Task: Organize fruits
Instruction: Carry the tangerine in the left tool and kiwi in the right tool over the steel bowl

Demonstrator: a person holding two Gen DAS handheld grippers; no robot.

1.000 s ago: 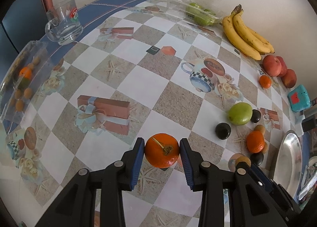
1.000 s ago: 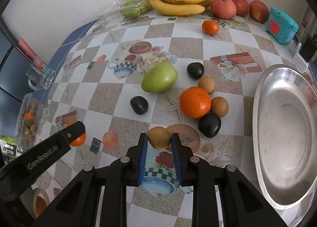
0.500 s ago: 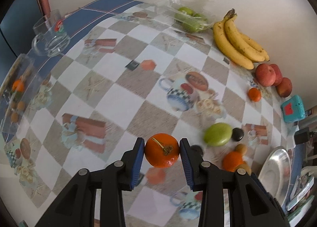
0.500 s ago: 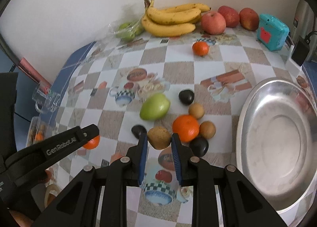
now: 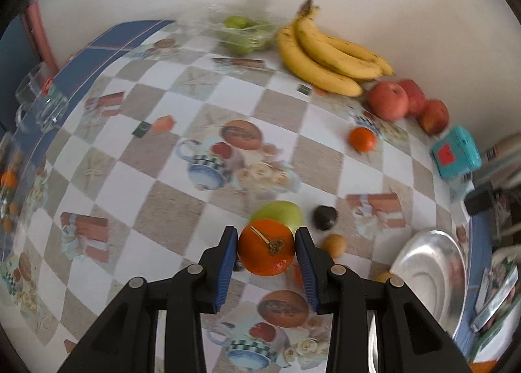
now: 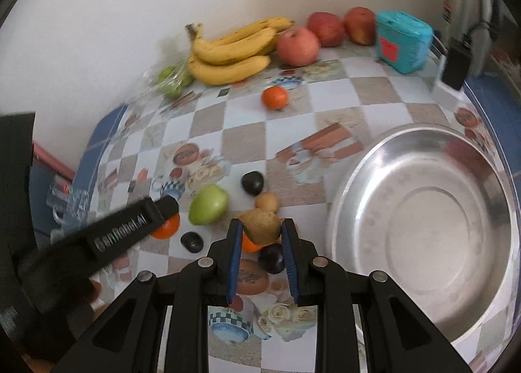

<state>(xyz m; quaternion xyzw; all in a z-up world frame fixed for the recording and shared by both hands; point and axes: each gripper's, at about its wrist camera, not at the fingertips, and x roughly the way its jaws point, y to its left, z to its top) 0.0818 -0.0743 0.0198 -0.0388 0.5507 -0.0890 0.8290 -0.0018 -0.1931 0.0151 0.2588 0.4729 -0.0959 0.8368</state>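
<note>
My left gripper [image 5: 265,251] is shut on an orange mandarin [image 5: 266,246] and holds it above the table, over the green fruit [image 5: 282,211]. My right gripper [image 6: 261,233] is shut on a brown round fruit [image 6: 262,225], lifted above the fruit cluster, left of the steel bowl [image 6: 420,229]. The left gripper [image 6: 162,210] with its mandarin [image 6: 166,228] shows in the right wrist view. On the table lie a green fruit [image 6: 208,204], dark fruits [image 6: 252,182] [image 6: 192,241] [image 6: 271,257] and a brown fruit [image 6: 267,202].
Bananas [image 5: 329,55], red apples [image 5: 389,101], a lone mandarin [image 5: 362,139] and a teal box [image 5: 456,152] line the back wall. Bagged green fruit [image 5: 242,32] sits far back. A glass mug [image 5: 40,104] stands at the left edge.
Both grippers have risen from the table and swung right toward the steel bowl, each still holding its fruit. The fruit cluster now lies below and behind the fingers.
</note>
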